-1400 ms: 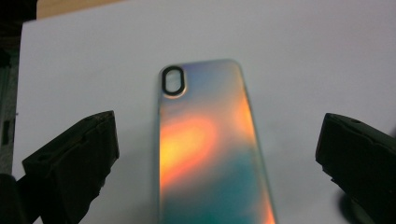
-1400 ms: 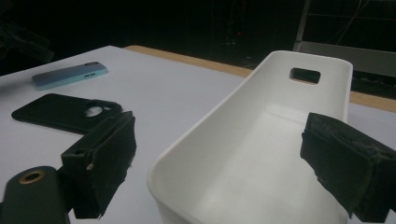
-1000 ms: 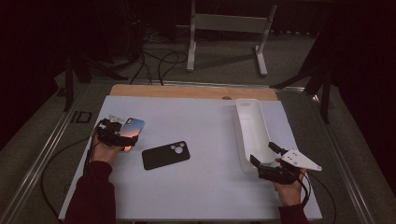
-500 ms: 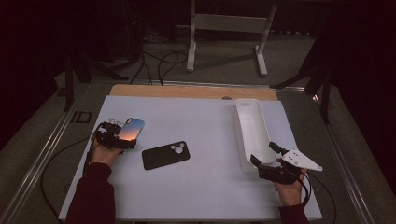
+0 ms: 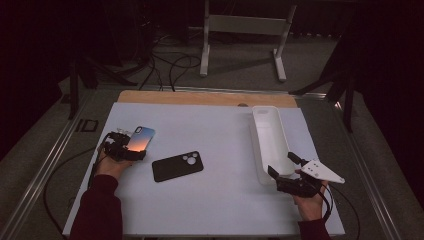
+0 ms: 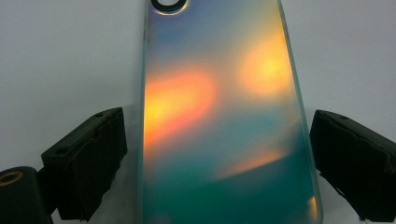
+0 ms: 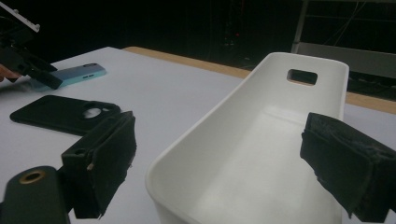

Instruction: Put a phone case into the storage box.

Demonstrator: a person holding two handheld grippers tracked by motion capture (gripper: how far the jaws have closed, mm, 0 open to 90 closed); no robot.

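Iridescent phone case (image 6: 224, 121) lies between spread left fingers (image 6: 88, 158), just closing, gaps both sides.

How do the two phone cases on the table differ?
The iridescent case glows orange and teal; the black case is matte and dark. The iridescent case lies between the left gripper's open jaws; the black case lies apart, untouched. Both lie flat on the white table, camera cutouts showing.

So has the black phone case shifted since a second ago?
No. The black phone case lies at the same spot and angle on the white mat, equally far from the white bin.
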